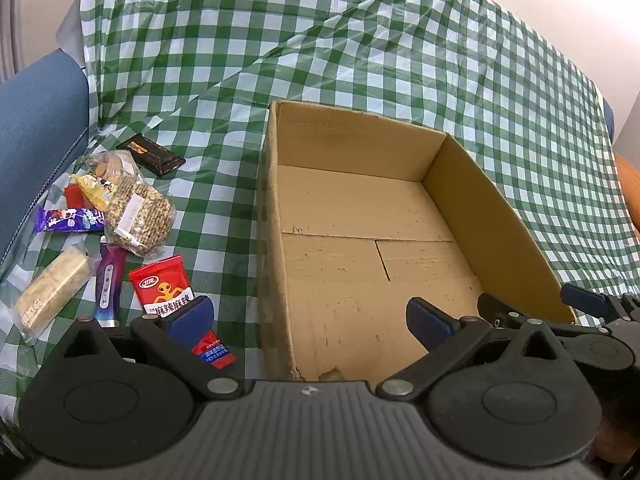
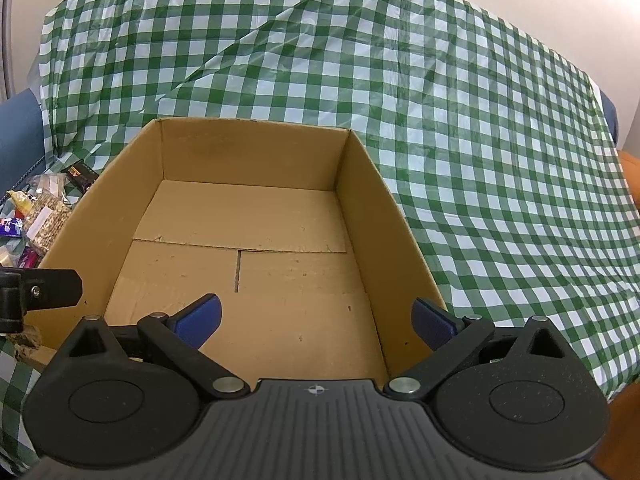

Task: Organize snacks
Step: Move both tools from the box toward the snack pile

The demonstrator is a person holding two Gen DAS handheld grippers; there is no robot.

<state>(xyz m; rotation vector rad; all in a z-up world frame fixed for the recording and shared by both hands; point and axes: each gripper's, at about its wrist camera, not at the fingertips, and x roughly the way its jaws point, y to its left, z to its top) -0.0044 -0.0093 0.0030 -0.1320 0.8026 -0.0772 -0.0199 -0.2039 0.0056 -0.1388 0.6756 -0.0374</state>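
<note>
Evidently nothing has yet been put away: the cardboard box (image 1: 360, 240) stands bare inside on the green checked cloth (image 1: 320, 40), while the snacks (image 1: 120, 216) lie heaped on the cloth just beside its left wall. The step in hand is judged to be the first pick. The left gripper (image 1: 308, 316) is held spread wide and grips nothing; its left finger hangs over a red packet (image 1: 164, 284) at the near edge of the heap, though contact cannot be made out, and its right finger sits over the box floor. The right gripper (image 2: 316, 316) is likewise held wide apart and bare, poised over the near part of the box (image 2: 256, 220). For the next move, the left gripper would need to be shifted leftward so that one packet is straddled, then closed and carried over the box wall.
</note>
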